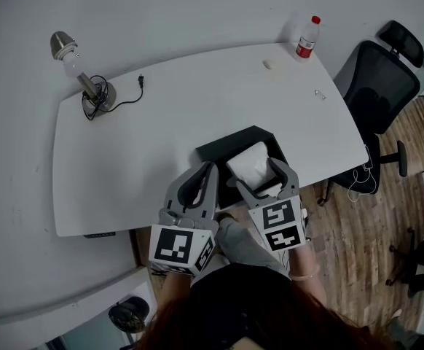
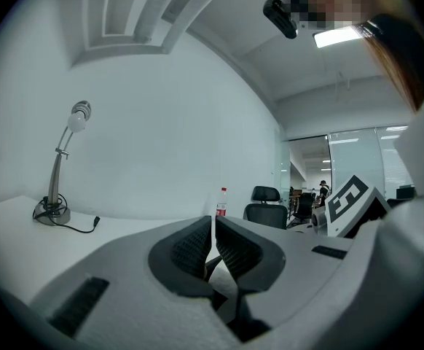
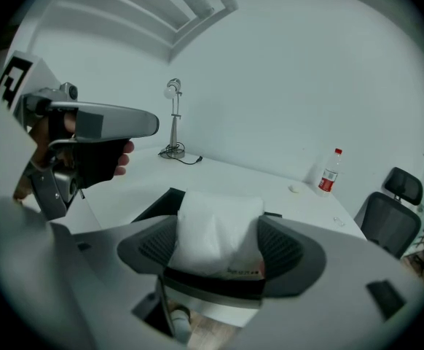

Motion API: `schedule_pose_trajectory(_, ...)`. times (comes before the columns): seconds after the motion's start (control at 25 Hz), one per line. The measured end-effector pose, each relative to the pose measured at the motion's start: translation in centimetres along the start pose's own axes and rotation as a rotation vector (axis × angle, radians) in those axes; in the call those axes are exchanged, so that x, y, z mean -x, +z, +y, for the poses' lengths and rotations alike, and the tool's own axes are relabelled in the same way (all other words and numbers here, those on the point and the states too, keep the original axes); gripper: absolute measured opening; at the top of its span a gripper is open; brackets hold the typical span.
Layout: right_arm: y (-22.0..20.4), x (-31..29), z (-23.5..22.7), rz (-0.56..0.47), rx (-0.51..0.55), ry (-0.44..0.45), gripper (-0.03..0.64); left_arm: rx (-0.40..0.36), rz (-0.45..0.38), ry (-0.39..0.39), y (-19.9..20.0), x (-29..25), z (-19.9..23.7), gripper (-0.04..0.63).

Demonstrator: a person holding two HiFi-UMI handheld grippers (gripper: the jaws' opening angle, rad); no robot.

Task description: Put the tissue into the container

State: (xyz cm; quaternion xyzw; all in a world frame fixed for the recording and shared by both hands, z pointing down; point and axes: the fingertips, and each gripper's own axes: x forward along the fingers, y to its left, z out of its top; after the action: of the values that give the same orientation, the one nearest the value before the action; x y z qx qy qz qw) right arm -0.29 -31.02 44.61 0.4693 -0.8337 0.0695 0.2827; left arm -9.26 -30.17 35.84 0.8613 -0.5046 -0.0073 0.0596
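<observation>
A black container [image 1: 220, 152] sits at the near edge of the white table [image 1: 161, 122]. My right gripper [image 1: 260, 174] is shut on a white tissue pack [image 1: 249, 162], which it holds over the container's right half. In the right gripper view the tissue pack [image 3: 218, 221] fills the space between the pads of the right gripper [image 3: 219, 248], and the container [image 3: 159, 204] shows dark behind it. My left gripper [image 1: 199, 176] hovers at the container's near left corner. In its own view the left gripper [image 2: 213, 250] has its jaws pressed together with nothing between them.
A desk lamp [image 1: 81, 75] with a black cord stands at the table's far left. A red-capped bottle [image 1: 307, 38] and a small pale object [image 1: 269, 65] are at the far right. A black office chair [image 1: 376, 86] stands on the wooden floor to the right of the table.
</observation>
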Motion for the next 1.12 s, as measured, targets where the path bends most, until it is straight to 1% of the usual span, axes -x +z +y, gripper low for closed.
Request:
schedule_pose_trajectory(0.24, -0.2, -0.5, 0.1, 0.026, 0.010, 0.010, 0.364, 0.007, 0.005, 0.001, -0.2, -0.5, 0.2, 0.037)
schedule_pose_trajectory(0.36, -0.1, -0.3, -0.2, 0.044, 0.037, 0.003, 0.364, 0.013, 0.009, -0.001, -0.4, -0.8, 0.1, 0.037)
schedule_pose_trajectory(0.64, -0.2, -0.1, -0.2, 0.050, 0.049, 0.000, 0.364, 0.023, 0.014, -0.003, -0.9, -1.0, 0.0, 0.037)
schedule_pose_trajectory(0.84, -0.5, -0.2, -0.1, 0.056, 0.038, 0.005, 0.364, 0.025, 0.017, 0.005, -1.1, -0.7, 0.0, 0.037)
schedule_pose_trajectory(1.12, -1.3, -1.3, 0.7, 0.076, -0.015, 0.035, 0.364, 0.023, 0.019, 0.021, -1.1, -0.3, 0.4, 0.037)
